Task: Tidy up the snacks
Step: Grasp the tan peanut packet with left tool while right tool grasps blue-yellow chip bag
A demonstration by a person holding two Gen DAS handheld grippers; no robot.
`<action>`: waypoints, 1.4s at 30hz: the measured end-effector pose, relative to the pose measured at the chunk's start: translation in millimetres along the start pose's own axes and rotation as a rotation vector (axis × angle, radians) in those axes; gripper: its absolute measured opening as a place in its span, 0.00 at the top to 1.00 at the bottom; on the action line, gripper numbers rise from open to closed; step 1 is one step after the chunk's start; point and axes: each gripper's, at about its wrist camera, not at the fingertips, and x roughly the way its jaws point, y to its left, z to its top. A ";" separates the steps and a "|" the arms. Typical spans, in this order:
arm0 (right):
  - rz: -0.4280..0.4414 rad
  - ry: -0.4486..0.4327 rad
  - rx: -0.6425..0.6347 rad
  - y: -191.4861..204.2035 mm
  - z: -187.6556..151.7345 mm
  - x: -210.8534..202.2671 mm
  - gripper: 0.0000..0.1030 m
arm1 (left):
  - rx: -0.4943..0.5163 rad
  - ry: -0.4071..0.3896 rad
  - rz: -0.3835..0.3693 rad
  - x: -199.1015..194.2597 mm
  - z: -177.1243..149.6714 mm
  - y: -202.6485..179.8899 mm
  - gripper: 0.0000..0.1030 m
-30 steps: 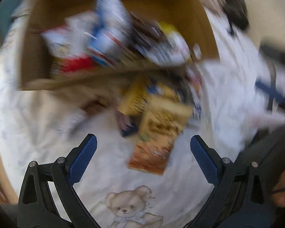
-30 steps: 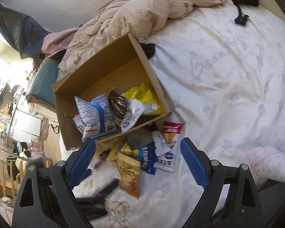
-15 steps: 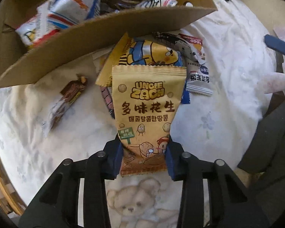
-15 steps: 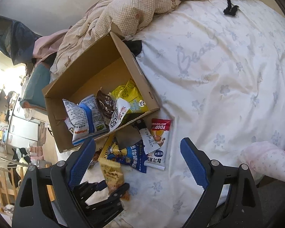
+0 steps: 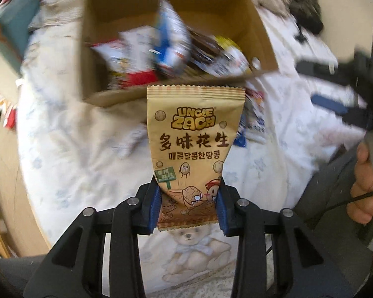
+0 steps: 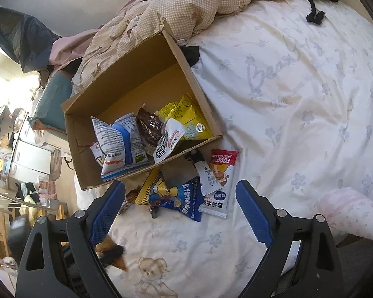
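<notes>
Because the left gripper pinches the tan peanut packet only by its lower end, the rest of the bag stands up free above the bed, its crimped top edge in front of the near wall of the cardboard box. It looks light and soft: a thin film pouch with loose contents, likely to flop or swing if moved fast, and slick enough to slide out of a shallow grip. The pouch narrows visibly between the pads, so the squeeze is firm; nuts inside could crack under more pressure. A hold lower on the flat bottom seam would spare them. The right gripper hangs spread and empty over the loose packets lying on the bed just outside the box's near wall.
</notes>
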 end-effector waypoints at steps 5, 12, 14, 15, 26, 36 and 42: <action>-0.031 0.039 -0.021 4.8 -1.5 12.1 0.10 | -0.081 -0.086 0.067 -23.8 1.3 33.0 0.68; -0.199 0.219 -0.237 28.7 -13.8 66.0 0.12 | -0.219 -0.091 0.033 -28.4 -2.1 63.1 0.68; -0.251 0.252 -0.363 45.0 -21.0 80.6 0.12 | -0.232 -0.092 0.028 -26.5 0.0 63.5 0.68; -0.278 0.268 -0.437 54.3 -25.9 88.9 0.12 | -0.232 -0.092 0.025 -25.2 0.8 62.6 0.68; -0.386 0.289 -0.807 97.3 -48.0 142.8 0.15 | -0.235 -0.083 0.004 -17.9 6.7 56.7 0.68; -0.329 0.359 -0.788 96.7 -60.2 151.7 0.64 | -0.251 -0.065 0.021 -7.7 8.6 58.9 0.68; -0.222 0.389 -0.670 94.4 -60.5 121.1 0.66 | -0.272 -0.058 0.041 -3.9 7.5 64.2 0.68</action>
